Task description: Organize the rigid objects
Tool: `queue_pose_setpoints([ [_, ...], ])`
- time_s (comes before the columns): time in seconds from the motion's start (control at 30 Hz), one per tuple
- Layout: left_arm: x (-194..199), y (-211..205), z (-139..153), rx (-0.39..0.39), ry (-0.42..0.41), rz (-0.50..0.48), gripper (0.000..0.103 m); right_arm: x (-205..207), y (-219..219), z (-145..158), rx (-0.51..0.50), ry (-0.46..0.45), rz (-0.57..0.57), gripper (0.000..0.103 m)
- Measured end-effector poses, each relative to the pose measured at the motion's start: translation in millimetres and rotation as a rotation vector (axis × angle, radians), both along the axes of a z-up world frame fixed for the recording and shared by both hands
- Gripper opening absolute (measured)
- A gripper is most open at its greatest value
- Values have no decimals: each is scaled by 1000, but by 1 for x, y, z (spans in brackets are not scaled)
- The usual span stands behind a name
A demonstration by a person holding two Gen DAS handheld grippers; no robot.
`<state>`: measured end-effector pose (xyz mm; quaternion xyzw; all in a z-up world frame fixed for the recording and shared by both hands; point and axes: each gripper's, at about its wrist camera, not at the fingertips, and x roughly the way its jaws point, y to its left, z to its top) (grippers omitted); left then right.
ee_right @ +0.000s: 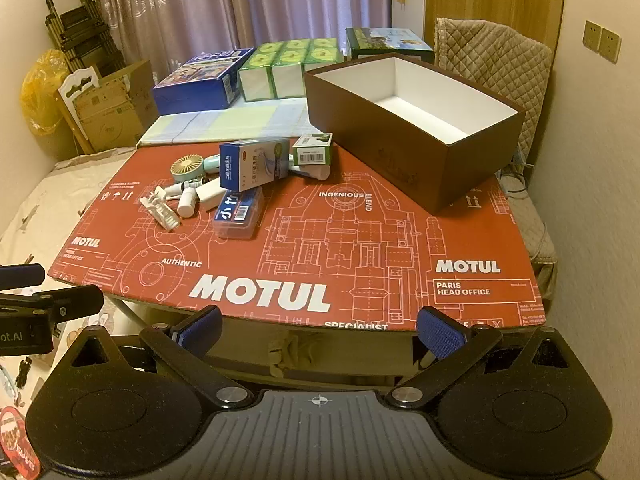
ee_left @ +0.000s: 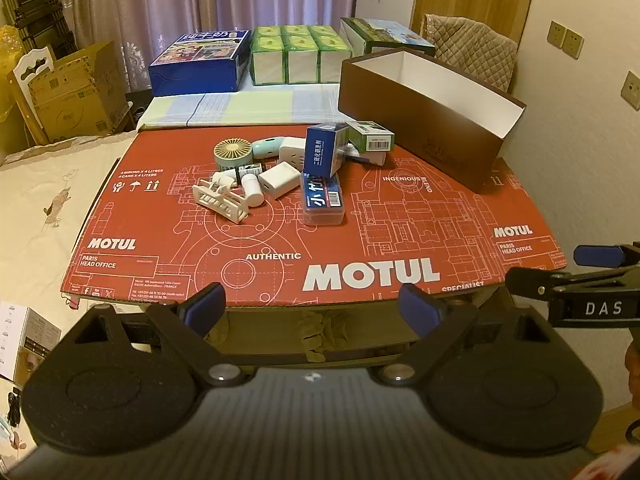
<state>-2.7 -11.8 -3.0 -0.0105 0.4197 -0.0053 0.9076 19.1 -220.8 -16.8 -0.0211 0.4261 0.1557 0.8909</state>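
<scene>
A printed mat covers the surface. An open box stands on the mat's far right part. Left of the box lies a cluster of small things: a round fan at the far left, a clip nearest the front left, a bottle beside it, a charger in the middle. An upright carton leans over a flat case. Behind the mat, a folded cloth, then a row of larger boxes.
</scene>
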Motion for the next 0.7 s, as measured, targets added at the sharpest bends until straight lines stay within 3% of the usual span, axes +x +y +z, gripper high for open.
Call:
queue_pose_setpoints([
  [0.7,2,-4,-1,-2,0,4,91,4,0,0,1,1,9,101],
])
